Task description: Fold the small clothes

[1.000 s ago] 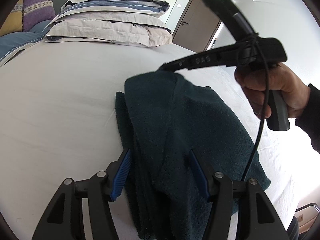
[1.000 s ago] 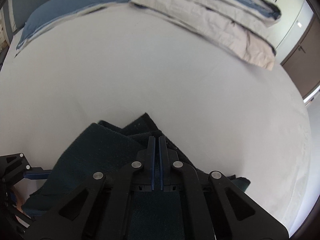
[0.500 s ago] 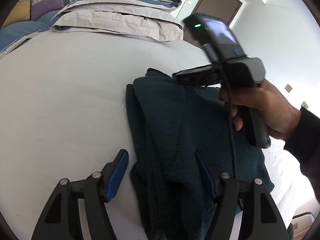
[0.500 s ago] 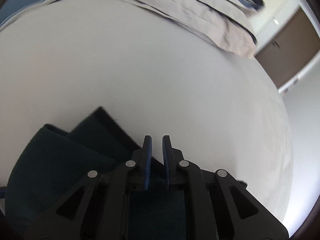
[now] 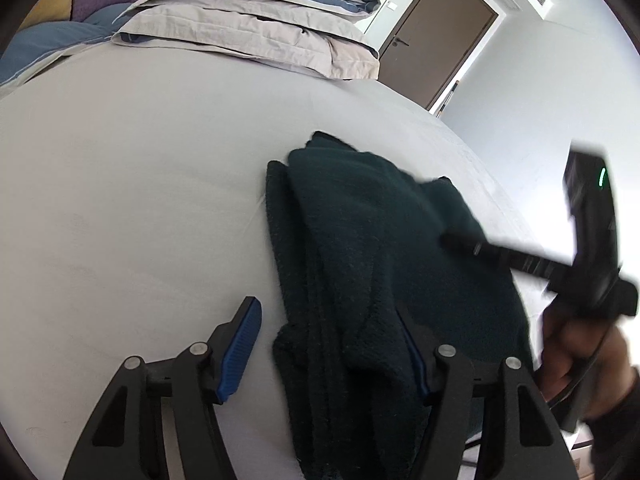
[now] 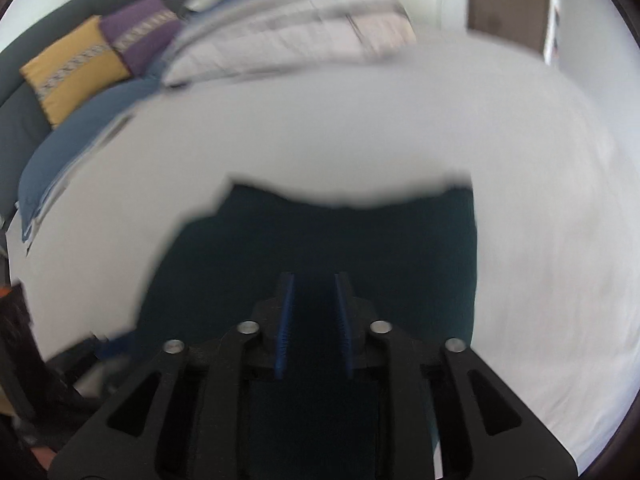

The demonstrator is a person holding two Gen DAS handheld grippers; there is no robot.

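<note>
A dark teal garment lies folded in layers on the white bed sheet. My left gripper is open, its blue pads either side of the garment's near end, gripping nothing. My right gripper is open by a narrow gap and empty, just above the garment; the right wrist view is blurred. In the left wrist view the right gripper reaches in from the right over the garment's right side.
Stacked beige and blue pillows lie at the head of the bed. Purple and yellow cushions sit at the far left. A brown door stands behind. The bed's right edge runs close to the garment.
My right gripper opened, let go of the garment's far corner and pulled back to the right. The lifted layer now lies flat. My left gripper stayed open.
</note>
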